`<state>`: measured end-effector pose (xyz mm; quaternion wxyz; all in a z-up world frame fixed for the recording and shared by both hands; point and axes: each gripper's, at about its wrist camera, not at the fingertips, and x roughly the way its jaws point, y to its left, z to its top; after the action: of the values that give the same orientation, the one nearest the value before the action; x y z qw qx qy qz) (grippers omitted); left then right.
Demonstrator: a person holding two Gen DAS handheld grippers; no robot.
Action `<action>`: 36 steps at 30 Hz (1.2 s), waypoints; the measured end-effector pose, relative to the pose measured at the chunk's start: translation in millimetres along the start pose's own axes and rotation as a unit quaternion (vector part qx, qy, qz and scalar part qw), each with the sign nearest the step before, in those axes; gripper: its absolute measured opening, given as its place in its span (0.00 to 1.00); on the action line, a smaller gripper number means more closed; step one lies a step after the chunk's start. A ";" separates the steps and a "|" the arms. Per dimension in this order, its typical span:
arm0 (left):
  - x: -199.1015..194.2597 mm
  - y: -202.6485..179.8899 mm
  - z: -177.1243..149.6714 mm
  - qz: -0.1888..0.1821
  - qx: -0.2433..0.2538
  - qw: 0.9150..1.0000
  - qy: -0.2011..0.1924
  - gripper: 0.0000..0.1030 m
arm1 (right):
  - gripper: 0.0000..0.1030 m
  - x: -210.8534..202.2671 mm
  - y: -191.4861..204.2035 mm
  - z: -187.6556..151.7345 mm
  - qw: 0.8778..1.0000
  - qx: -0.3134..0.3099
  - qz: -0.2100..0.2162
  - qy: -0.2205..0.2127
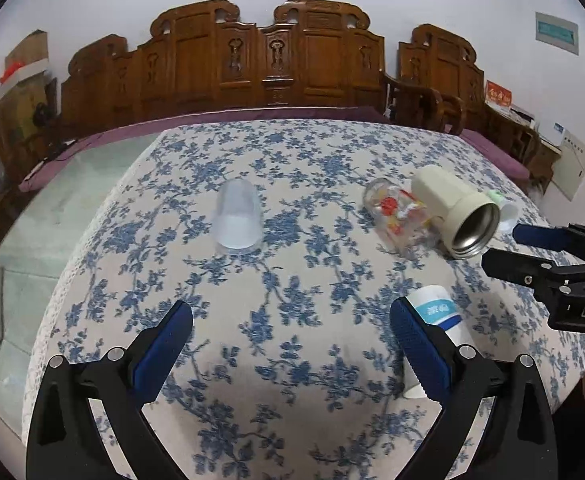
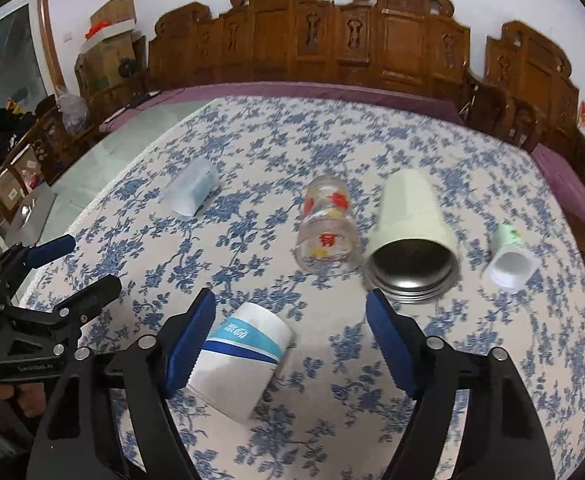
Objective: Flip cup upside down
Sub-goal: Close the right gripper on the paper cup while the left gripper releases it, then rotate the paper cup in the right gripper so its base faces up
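Several cups lie on their sides on a blue-flowered tablecloth. A translucent blue plastic cup lies ahead of my open, empty left gripper; it also shows in the right wrist view. A white paper cup with a blue band lies between the fingers of my open right gripper, close to the left finger, not gripped; it shows beside my left gripper's right finger. A printed glass, a cream metal-lined tumbler and a small white-green cup lie further off.
The right gripper shows at the right edge of the left wrist view; the left gripper shows at the left of the right wrist view. A carved wooden bench with purple cushions stands behind the table. The table's left edge drops to the floor.
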<state>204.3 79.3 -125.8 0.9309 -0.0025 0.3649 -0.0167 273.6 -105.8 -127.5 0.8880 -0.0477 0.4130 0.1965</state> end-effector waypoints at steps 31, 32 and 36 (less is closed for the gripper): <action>-5.2 19.7 6.0 -0.015 -0.026 1.000 -0.002 0.92 | 0.68 105.1 -11.8 -13.2 0.950 0.178 0.111 0.232; -5.3 19.3 6.0 -0.015 -0.025 1.000 -0.002 0.92 | 0.68 105.6 -13.2 -12.7 0.950 0.180 0.111 0.231; -5.0 18.9 5.5 -0.016 -0.025 1.000 -0.001 0.92 | 0.59 107.2 -19.3 -10.9 0.948 0.189 0.115 0.228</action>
<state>204.9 98.3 -118.7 0.9305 -0.0315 0.3643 -0.0226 335.7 -93.0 -216.7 0.7344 0.1252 0.6364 0.2001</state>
